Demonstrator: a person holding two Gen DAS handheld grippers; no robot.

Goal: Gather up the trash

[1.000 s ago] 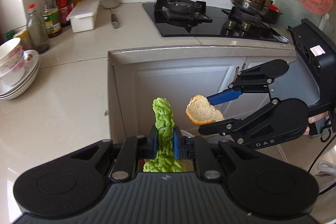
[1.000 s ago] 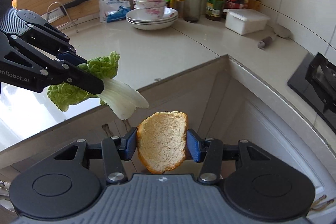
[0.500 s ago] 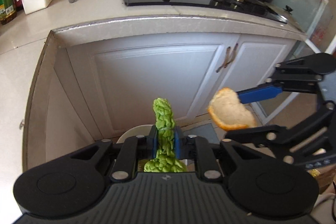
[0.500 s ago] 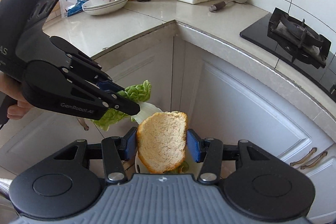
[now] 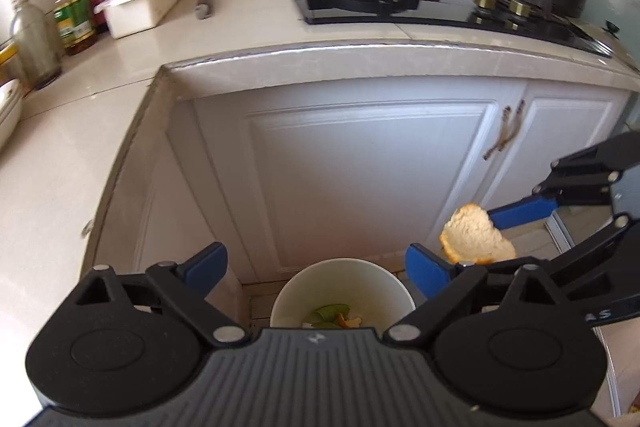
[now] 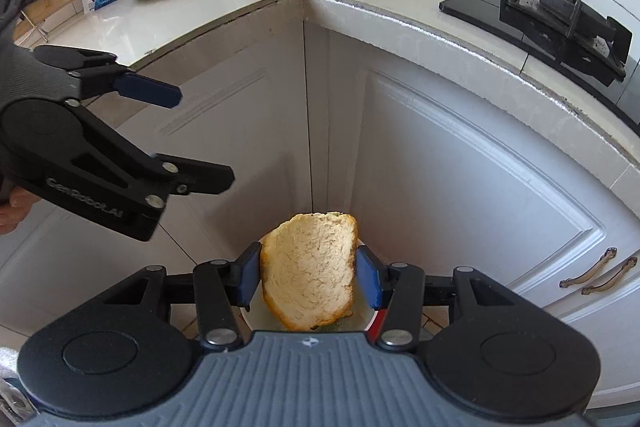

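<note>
Now my left gripper [image 5: 316, 267] gapes empty, cabbage leaf dropped into the white bin [image 5: 340, 269]; my right gripper [image 6: 308, 277] clamps the orange peel [image 6: 310, 273] above it, undelivered.

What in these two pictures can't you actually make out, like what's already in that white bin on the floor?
- White bin, left wrist view: the gripper body cuts off its lower half; only some green and orange scraps show.
- Same bin, right wrist view: the orange peel and right gripper cover nearly all of it.
- Bottle labels, left wrist view: too small and blurred to read.
</note>
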